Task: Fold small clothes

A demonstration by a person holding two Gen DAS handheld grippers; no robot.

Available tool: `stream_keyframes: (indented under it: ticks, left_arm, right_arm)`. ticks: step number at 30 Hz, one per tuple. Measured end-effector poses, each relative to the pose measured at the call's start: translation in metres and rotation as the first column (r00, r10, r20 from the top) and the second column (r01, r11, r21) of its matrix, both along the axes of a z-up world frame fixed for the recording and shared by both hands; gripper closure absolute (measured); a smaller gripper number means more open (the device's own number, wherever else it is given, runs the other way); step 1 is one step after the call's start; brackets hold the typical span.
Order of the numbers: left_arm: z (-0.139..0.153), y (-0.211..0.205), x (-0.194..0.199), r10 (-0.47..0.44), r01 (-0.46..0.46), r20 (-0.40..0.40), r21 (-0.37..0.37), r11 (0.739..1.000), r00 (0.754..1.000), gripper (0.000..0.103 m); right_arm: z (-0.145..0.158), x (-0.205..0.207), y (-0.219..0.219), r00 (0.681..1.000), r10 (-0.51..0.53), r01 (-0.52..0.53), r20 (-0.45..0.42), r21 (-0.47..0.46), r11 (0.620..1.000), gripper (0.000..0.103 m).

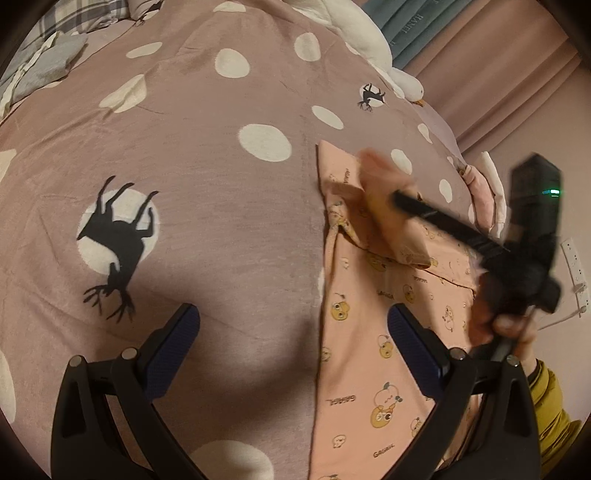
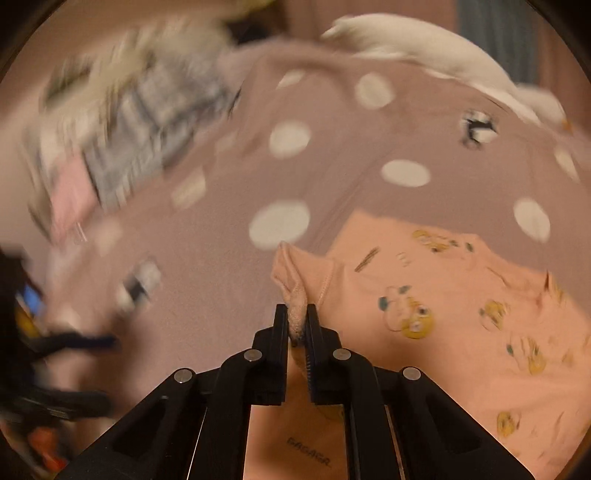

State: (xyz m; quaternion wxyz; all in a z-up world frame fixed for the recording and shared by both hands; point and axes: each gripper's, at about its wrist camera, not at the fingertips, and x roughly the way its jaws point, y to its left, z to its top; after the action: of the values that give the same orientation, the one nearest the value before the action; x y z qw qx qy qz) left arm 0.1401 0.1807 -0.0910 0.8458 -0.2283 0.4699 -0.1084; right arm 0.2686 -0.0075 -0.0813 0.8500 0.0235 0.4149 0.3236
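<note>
Garment [image 1: 373,354]: peach, cartoon print, lying on our dotted bedspread [image 1: 207,206], at 4 o'clock in the left view. Right gripper [image 2: 297,314]: we hold it clamped on a bunched edge of the garment, lifted off the spread; seen blurred at 3 o'clock from the left. Left gripper [image 1: 293,319]: jaws wide, holding nothing, over the garment's left edge. White plush [image 1: 354,33]: 1 o'clock. Plaid pile [image 1: 48,55]: 10 o'clock.
</note>
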Motion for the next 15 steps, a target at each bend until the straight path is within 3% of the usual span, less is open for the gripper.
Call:
stream_keyframes:
  ticks: [4,8,12,15]
  left_arm:
    - [0.005,-0.015,0.008,-0.03,0.03,0.009,0.007,1.0,1.0,0.001]
    - [0.012,-0.04,0.022,-0.075,0.075,0.023,0.014,0.997,0.997,0.001]
    - [0.016,-0.068,0.037,-0.117,0.117,0.034,0.022,0.993,0.993,0.001]
    - [0.019,-0.091,0.051,-0.149,0.148,0.04,0.035,0.988,0.988,0.001]
  right_arm:
    - [0.035,-0.006,-0.081,0.987,-0.159,0.153,0.019,0.178,0.972,0.093]
    - [0.053,-0.016,-0.163,0.945,-0.326,0.309,0.031,0.244,0.919,0.093]
    - [0.031,-0.023,-0.232,0.893,-0.449,0.443,-0.032,0.249,0.861,0.093]
    - [0.006,-0.023,-0.257,0.865,-0.495,0.501,-0.089,0.228,0.835,0.093]
